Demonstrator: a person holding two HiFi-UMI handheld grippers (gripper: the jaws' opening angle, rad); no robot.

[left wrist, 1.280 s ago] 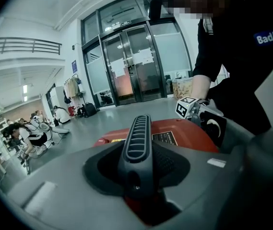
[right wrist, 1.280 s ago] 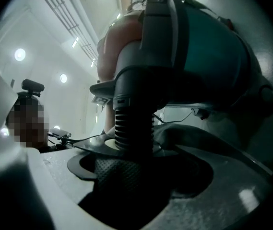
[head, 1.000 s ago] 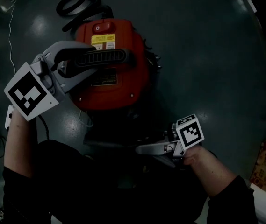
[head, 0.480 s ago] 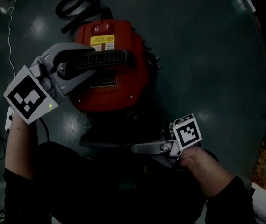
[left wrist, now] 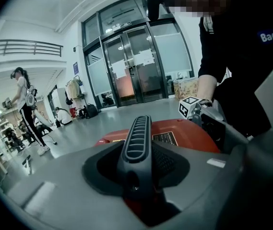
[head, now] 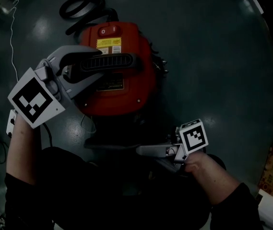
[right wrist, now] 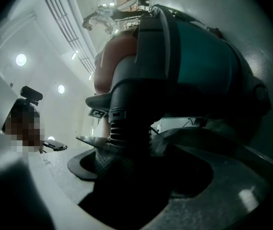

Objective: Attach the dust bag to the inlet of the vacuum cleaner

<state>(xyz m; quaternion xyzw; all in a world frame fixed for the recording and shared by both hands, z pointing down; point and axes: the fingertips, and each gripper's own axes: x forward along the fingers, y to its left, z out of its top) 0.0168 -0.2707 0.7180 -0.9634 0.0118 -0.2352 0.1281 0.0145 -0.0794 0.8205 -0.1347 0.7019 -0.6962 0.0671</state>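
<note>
The red vacuum cleaner (head: 122, 87) sits on the floor (head: 213, 56), upper middle of the head view. It looks heavy and hard, so its black handle (head: 112, 61) is the best hold. The left claw (head: 98, 63), tipped down, is closing on that handle. The right claw (head: 143, 151), low and level, grips wide around a black ribbed part (right wrist: 126, 128) (I can't spot the dust bag).

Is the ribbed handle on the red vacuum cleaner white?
No, in the head view the ribbed handle on the red vacuum cleaner is plainly black.
</note>
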